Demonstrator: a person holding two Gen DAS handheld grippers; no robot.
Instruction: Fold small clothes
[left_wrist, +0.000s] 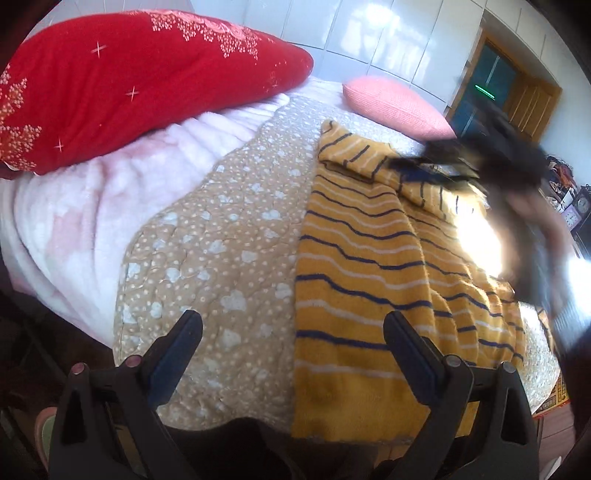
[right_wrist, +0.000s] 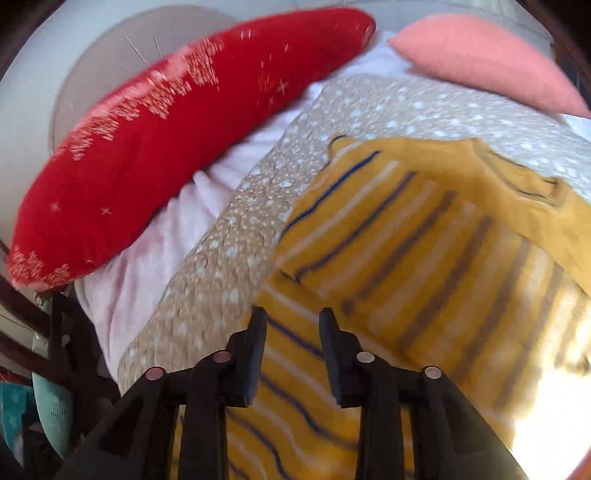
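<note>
The sweater (left_wrist: 369, 258) is spread on the quilt (left_wrist: 221, 240); two pillows (left_wrist: 129, 85) are set behind it.

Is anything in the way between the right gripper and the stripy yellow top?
Nothing visible is. The right gripper hangs open just above the yellow striped top, with only air between them. The red pillow lies off to the side.

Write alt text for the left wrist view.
A yellow striped garment lies spread on a beige dotted quilt, with the open left gripper above its near edge. A red pillow and pink pillow sit behind.
</note>
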